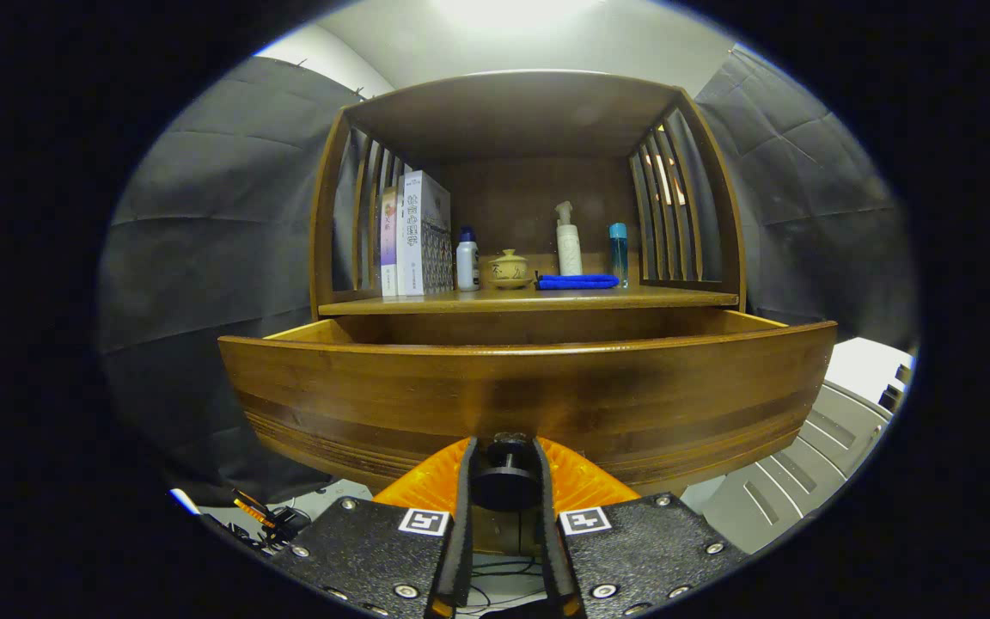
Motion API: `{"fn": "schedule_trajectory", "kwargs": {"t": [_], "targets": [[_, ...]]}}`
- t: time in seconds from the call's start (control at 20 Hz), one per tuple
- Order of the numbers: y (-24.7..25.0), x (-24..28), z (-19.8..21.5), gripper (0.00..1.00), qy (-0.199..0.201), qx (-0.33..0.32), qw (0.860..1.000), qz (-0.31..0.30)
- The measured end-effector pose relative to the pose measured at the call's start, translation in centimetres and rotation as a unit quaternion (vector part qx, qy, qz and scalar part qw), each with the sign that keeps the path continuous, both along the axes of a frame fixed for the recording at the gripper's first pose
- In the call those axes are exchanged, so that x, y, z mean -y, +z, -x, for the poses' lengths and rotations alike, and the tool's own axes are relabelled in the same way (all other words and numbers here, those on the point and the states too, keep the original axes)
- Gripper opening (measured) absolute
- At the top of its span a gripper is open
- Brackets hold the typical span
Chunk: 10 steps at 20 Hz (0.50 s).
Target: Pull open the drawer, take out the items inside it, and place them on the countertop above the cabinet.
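A: Which step did we catch here?

B: The pulling step. Our gripper point(504, 481) had both fingers point(463, 516) closed on the dark round knob point(504, 483) at the lower middle of the drawer point(529, 391) front. The drawer stood well out from the cabinet point(529, 198), so we judged the pull to be nearly done.

A: What did we take the next move to call for?

B: Letting go of the knob, lifting above the drawer front, and reaching down inside. From this low angle we could not tell what the drawer held; its front hid the inside.

A: And the countertop point(529, 300)?

B: It lay just above and behind the drawer, and was already partly taken up. Upright books point(413, 234) stood at its left end. Right of them came a small white bottle with a blue cap point(467, 260), a lidded yellow pot point(509, 268), a folded blue cloth point(578, 281), a white pump bottle point(568, 241) behind the cloth, and a slim blue bottle point(618, 254). We judged the bare front strip of the countertop the likeliest place to set things.
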State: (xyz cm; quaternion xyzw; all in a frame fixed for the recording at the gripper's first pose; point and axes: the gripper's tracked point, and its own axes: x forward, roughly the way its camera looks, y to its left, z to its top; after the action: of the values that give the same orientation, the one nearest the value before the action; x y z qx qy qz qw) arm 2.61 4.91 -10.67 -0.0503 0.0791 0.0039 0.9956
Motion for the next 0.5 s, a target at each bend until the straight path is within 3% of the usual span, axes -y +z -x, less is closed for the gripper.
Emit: {"fn": "schedule_trajectory", "kwargs": {"t": [0.5], "targets": [[-0.6, -0.7, 3.6, 0.33, 0.018, -0.007, 1.000, -0.002]]}}
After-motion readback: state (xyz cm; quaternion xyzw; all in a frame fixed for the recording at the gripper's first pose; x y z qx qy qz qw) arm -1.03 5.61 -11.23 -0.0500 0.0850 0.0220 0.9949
